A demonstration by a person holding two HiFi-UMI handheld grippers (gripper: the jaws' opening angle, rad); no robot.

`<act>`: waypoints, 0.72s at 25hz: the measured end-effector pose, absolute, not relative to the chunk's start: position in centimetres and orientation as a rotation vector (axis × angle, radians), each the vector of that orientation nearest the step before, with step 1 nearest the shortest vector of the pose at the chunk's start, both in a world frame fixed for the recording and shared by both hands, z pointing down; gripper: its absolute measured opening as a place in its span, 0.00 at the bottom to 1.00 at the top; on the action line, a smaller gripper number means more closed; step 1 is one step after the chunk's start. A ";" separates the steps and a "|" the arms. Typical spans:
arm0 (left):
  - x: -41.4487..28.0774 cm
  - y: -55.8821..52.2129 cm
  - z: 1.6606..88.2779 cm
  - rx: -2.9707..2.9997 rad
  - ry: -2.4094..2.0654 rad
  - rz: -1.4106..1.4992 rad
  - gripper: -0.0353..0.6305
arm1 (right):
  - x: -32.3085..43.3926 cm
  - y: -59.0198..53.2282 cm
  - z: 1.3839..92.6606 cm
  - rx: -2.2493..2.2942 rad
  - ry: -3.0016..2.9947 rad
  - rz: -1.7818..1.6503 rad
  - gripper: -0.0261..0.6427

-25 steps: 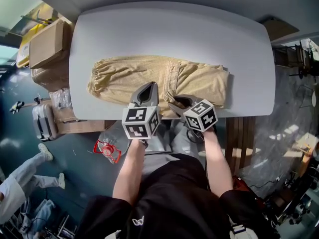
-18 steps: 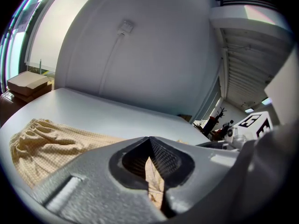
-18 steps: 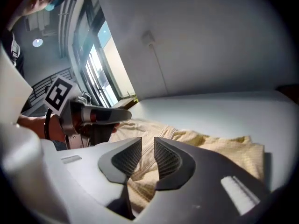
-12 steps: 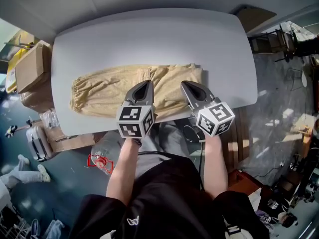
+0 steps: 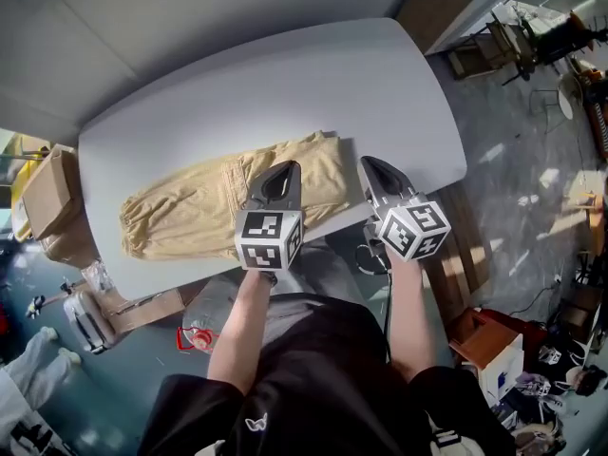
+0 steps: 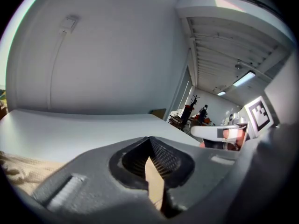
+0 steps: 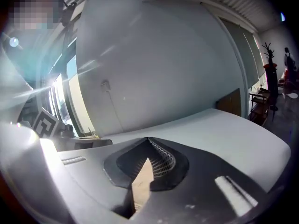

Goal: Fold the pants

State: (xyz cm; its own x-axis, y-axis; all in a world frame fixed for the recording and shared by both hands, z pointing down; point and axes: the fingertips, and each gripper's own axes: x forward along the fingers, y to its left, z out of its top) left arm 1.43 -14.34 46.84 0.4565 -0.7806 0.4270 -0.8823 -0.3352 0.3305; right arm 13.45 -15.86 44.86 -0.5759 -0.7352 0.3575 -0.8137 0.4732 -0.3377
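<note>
light tan pants [image 5: 190, 207] of thin wrinkled cloth lie flat in one long strip, slantwise along the near side of the white desk [image 5: 380, 84], their gathered end at the left

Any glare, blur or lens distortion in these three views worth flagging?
Head view: fisheye bends the table edges; even light over the pants, hard sun patches on the floor at right. Left gripper view: black vignette in the corners, the left tongs look soft this near the lens. Right gripper view: bright flare washes out the left side, the right tongs stay readable.
</note>
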 end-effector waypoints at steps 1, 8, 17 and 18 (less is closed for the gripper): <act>1.9 -14.4 46.8 2.202 -1.374 0.264 0.06 | 13.6 -15.8 45.3 1.347 -2.544 0.736 0.05; 3.2 -14.4 46.7 2.267 -1.358 0.216 0.06 | 13.2 -14.5 50.7 1.199 -2.439 0.836 0.38; 3.1 -12.6 50.6 2.208 -1.332 0.341 0.06 | 13.8 -11.9 57.9 1.173 -2.235 0.954 0.41; 3.0 -12.4 51.1 2.192 -1.331 0.354 0.06 | 13.9 -11.6 58.6 1.170 -2.215 0.972 0.41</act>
